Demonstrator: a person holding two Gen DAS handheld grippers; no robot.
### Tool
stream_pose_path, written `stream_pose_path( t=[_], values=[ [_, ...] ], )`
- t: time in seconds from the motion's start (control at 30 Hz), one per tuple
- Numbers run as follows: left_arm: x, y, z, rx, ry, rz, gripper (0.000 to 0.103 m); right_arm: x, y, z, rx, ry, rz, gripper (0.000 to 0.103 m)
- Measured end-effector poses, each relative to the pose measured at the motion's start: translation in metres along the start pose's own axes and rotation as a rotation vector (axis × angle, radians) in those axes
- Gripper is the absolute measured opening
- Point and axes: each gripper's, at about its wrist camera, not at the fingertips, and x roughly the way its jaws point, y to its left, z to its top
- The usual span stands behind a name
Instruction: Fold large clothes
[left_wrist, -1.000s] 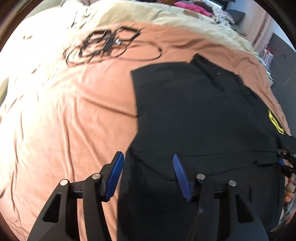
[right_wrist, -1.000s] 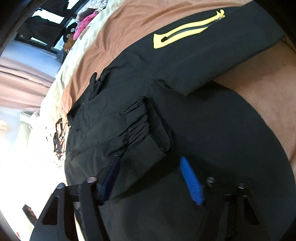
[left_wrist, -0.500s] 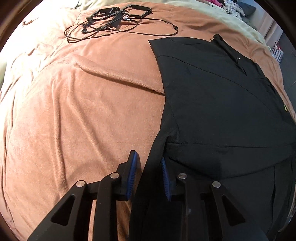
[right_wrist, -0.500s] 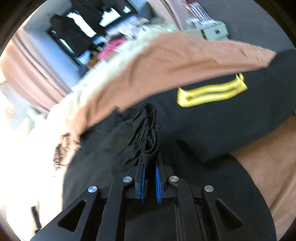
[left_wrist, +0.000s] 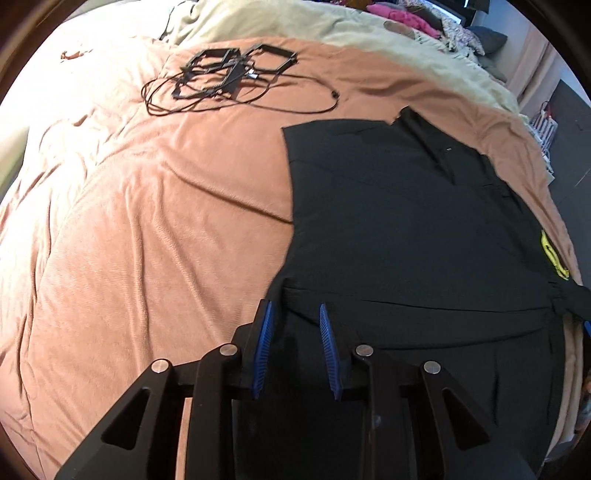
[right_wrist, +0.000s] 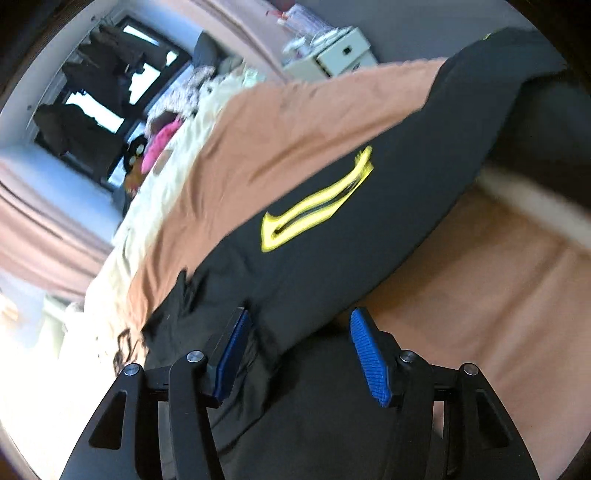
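peach bedspread (left_wrist: 147, 240) carries tangled black cables (left_wrist: 236, 79) at left and a black jacket (left_wrist: 406, 229) at right. left gripper (left_wrist: 295, 347) gapes partway over its hem, gripping nothing; right gripper (right_wrist: 303, 350) hangs wide open over the yellow-marked sleeve (right_wrist: 369, 206).

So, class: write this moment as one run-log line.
step: fold | jacket: flat on blanket | left gripper: open, over jacket edge | right gripper: open, over jacket

Bare brown blanket (left_wrist: 140, 236) lies left of the black garment (left_wrist: 406, 229); tangled cables (left_wrist: 229, 79) sit beyond.
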Motion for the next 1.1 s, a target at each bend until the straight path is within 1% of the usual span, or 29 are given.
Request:
stream_pose_path(
  t=[0.13, 0.2, 0.27, 0.33, 0.37, 0.43, 0.5, 0.57, 0.6, 0.63, 0.67, 0.7, 0.77, 0.8, 0.87, 0.9, 0.97, 1.1],
  values=[
    [-0.016, -0.015, 0.000, 0.011, -0.015, -0.011, 0.028, -0.025, -0.026, 0.025, 0.024, -0.082, -0.022, 0.058],
    [-0.024, -0.026, 0.002, 0.034, -0.029, -0.013, 0.028, -0.026, -0.030, 0.033, 0.046, -0.100, -0.035, 0.058],
    [-0.034, -0.034, 0.003, 0.011, -0.048, -0.046, 0.028, -0.028, -0.043, 0.041, 0.069, -0.098, -0.036, 0.058],
    [-0.038, -0.042, 0.002, -0.011, -0.049, -0.079, 0.028, -0.025, -0.048, 0.043, 0.090, -0.091, -0.023, 0.057],
    [-0.040, -0.048, 0.000, -0.011, -0.049, -0.083, 0.028, -0.023, -0.049, 0.044, 0.101, -0.087, -0.012, 0.057],
    [-0.039, -0.062, -0.004, 0.006, -0.055, -0.068, 0.028, -0.019, -0.050, 0.048, 0.097, -0.086, -0.002, 0.056],
    [-0.038, -0.075, -0.009, 0.020, -0.059, -0.073, 0.028, -0.014, -0.049, 0.053, 0.080, -0.095, -0.010, 0.055],
    [-0.034, -0.084, -0.015, 0.007, -0.053, -0.093, 0.028, -0.006, -0.051, 0.056, 0.080, -0.105, -0.037, 0.055],
    [-0.031, -0.088, -0.018, -0.002, -0.048, -0.100, 0.028, -0.005, -0.053, 0.057, 0.086, -0.108, -0.034, 0.050],
    [-0.029, -0.092, -0.021, -0.013, -0.045, -0.104, 0.028, -0.001, -0.055, 0.059, 0.091, -0.106, -0.022, 0.033],
    [-0.027, -0.094, -0.023, -0.023, -0.045, -0.106, 0.028, 0.002, -0.056, 0.059, 0.091, -0.100, -0.004, 0.020],
    [-0.025, -0.096, -0.025, -0.038, -0.048, -0.108, 0.028, 0.004, -0.054, 0.059, 0.084, -0.100, 0.028, 0.004],
    [-0.019, -0.099, -0.028, -0.063, -0.045, -0.102, 0.028, -0.004, -0.048, 0.057, 0.058, -0.141, 0.053, 0.004],
    [-0.018, -0.100, -0.030, -0.073, -0.047, -0.105, 0.028, -0.008, -0.040, 0.056, 0.030, -0.155, 0.050, 0.004],
    [-0.015, -0.100, -0.032, -0.087, -0.067, -0.116, 0.028, -0.011, -0.028, 0.054, 0.005, -0.155, 0.088, 0.003],
    [-0.014, -0.101, -0.033, -0.088, -0.072, -0.110, 0.028, -0.012, -0.022, 0.054, -0.004, -0.152, 0.107, 0.003],
    [-0.009, -0.101, -0.033, -0.095, -0.066, -0.095, 0.028, -0.016, -0.005, 0.049, -0.035, -0.151, 0.140, 0.003],
    [-0.011, -0.100, -0.036, -0.104, -0.068, -0.118, 0.028, -0.024, 0.021, 0.044, -0.080, -0.147, 0.216, 0.003]
  ],
)
